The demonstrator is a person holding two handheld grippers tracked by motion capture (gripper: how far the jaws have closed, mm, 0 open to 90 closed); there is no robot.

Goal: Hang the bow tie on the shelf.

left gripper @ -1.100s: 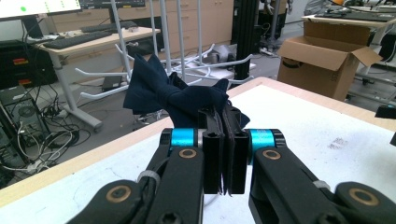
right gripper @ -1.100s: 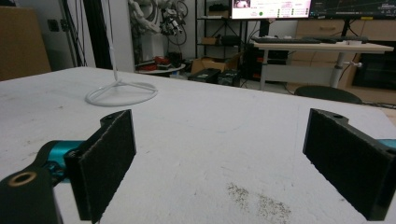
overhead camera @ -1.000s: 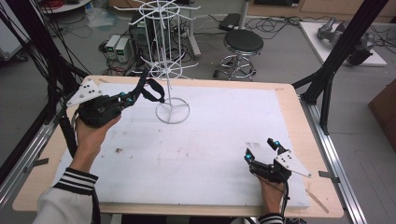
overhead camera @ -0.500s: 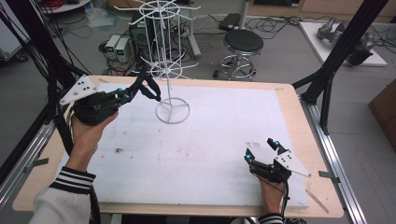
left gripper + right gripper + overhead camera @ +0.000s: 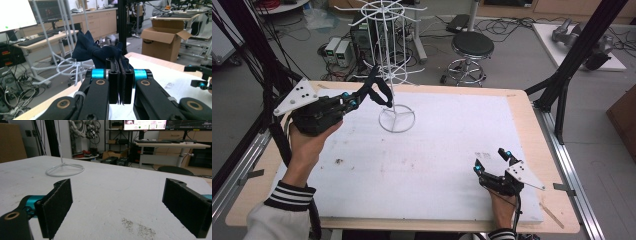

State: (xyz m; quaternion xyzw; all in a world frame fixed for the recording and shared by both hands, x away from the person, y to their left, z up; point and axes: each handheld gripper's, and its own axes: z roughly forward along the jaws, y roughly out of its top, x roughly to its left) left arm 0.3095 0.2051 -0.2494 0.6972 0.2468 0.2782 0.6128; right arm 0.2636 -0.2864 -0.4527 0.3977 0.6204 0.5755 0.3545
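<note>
My left gripper [image 5: 362, 98] is raised over the table's back left and shut on a dark navy bow tie [image 5: 380, 93]. The tie hangs just left of the pole of a white wire rack [image 5: 388, 60], whose ring base [image 5: 396, 120] stands on the white table top [image 5: 452, 145]. In the left gripper view the jaws [image 5: 120, 65] pinch the bow tie [image 5: 93, 50], with the rack's wires [image 5: 62, 65] right behind it. My right gripper [image 5: 492, 161] rests open at the front right, its pads [image 5: 59, 205] wide apart over bare table.
The rack's hooked arms spread out above the tie. A black stool [image 5: 472, 47] and cables lie beyond the far edge. Black frame posts [image 5: 569, 70] stand at the table's right corner. A cardboard box [image 5: 162, 40] sits off the table.
My left gripper has shifted a little, bringing the bow tie slightly closer to the rack's pole. The right gripper has stayed still.
</note>
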